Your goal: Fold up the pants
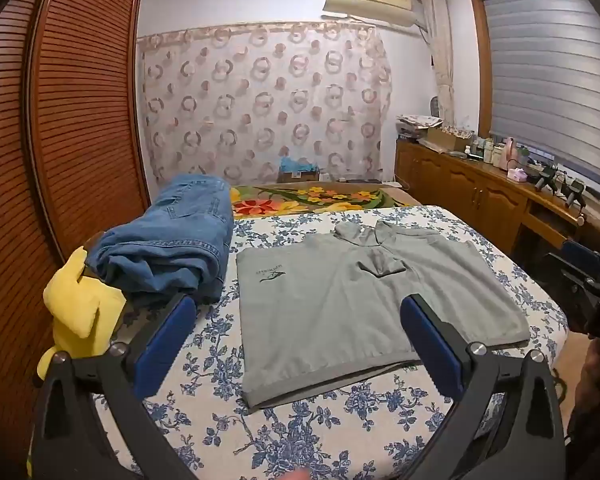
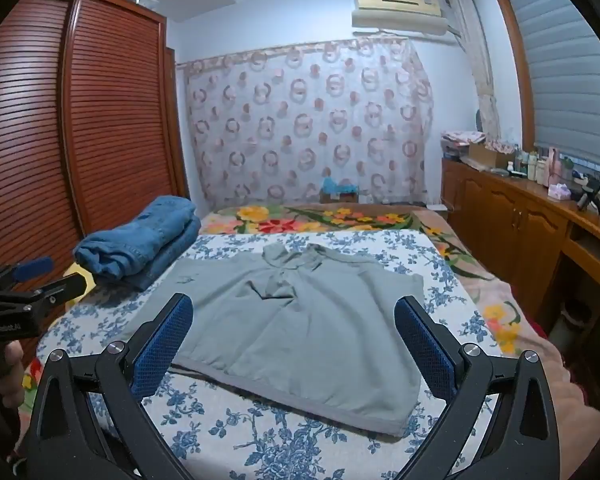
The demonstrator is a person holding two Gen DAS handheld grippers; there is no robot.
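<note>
A grey garment (image 1: 320, 328) (image 2: 300, 328) lies spread flat in the middle of the bed (image 1: 320, 432), hem toward me, with a small dark logo near its left edge. My left gripper (image 1: 298, 302) hovers open above its near hem with nothing between the blue pads. My right gripper (image 2: 294, 301) is also open and empty, over the garment's near right part. A folded pair of blue jeans (image 1: 172, 248) (image 2: 140, 244) rests at the bed's left side. In the right wrist view, a hand holds the left gripper (image 2: 56, 274) at the left edge, near the jeans.
A yellow cloth (image 1: 80, 312) lies beside the jeans at the bed's left edge. A louvred wooden wardrobe (image 1: 60, 120) stands close on the left. A wooden cabinet (image 1: 480, 196) with bottles runs along the right. A flowered blanket (image 1: 308, 198) covers the far end.
</note>
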